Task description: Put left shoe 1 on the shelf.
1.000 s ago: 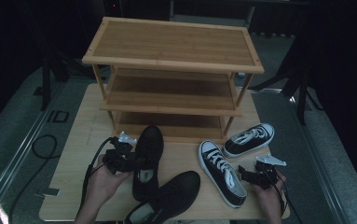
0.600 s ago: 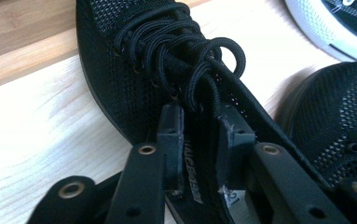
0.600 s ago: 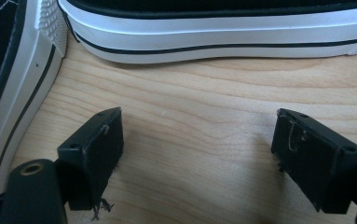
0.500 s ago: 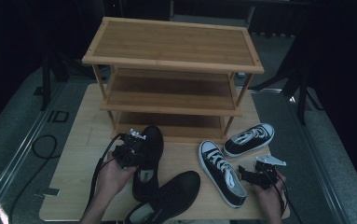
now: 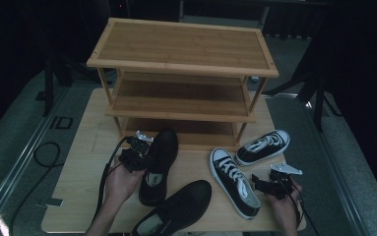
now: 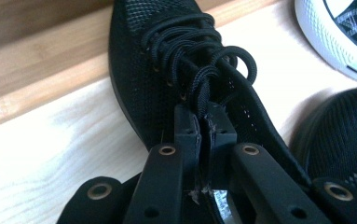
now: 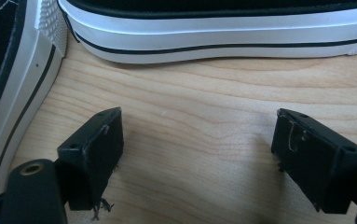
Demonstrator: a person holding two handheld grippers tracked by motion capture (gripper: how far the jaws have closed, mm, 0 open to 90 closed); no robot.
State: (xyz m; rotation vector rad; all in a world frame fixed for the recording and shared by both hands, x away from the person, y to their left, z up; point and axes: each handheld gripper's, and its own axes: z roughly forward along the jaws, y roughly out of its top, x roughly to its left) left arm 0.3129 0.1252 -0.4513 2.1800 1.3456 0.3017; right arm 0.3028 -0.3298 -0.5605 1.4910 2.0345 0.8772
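Black mesh shoe (image 6: 167, 70) without readable branding, between left gripper (image 6: 205, 122) fingers.

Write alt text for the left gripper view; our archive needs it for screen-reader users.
The left gripper has its jaws closed on the collar edge of a black mesh shoe, just behind its black laces. The shoe lies on a pale wooden table.

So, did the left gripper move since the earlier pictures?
Yes. The left gripper moved right, toward the black shoe before the rack; its jaws just closed on the shoe's edge.
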